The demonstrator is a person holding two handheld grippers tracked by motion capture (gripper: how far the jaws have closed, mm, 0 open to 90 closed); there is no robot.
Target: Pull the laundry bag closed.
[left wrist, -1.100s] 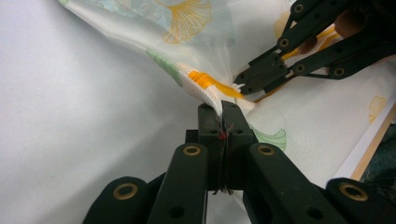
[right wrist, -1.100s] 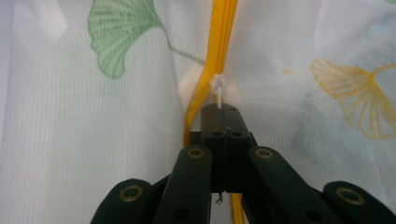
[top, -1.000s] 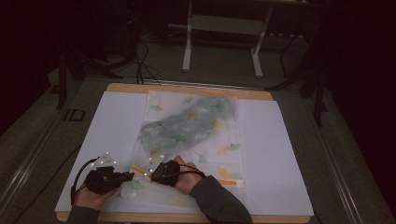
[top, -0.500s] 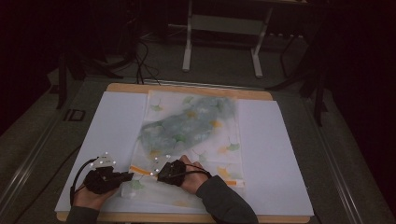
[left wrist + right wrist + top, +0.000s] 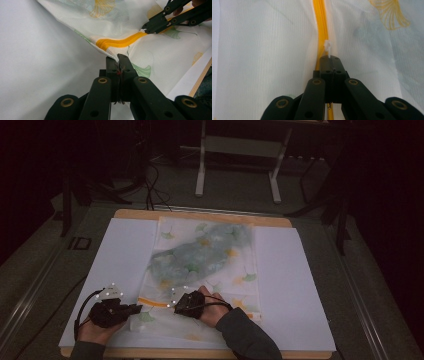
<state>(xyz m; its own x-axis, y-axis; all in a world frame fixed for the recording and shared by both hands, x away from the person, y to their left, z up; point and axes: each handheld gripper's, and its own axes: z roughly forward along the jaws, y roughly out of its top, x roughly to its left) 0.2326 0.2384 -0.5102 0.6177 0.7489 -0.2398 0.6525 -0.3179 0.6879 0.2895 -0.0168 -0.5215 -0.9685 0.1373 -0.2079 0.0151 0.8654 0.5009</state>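
A dim room with metal stand legs (image 5: 237,167) surrounds the white-covered tabletop (image 5: 300,285). Near its front edge, the left tongs (image 5: 117,58) are clenched on the edge of a leaf-printed mesh bag (image 5: 205,255) lying flat mid-table; beside them, the right tongs (image 5: 330,58) pinch the white zipper pull (image 5: 327,46) on its orange zipper (image 5: 120,42).

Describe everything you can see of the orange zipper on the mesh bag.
The orange zipper runs as a narrow, slightly wavy band across the near end of the white leaf-printed mesh bag. Its small white plastic pull is pinched by the shut right tool. The left tool clamps the bag's fabric beside the zipper's end.
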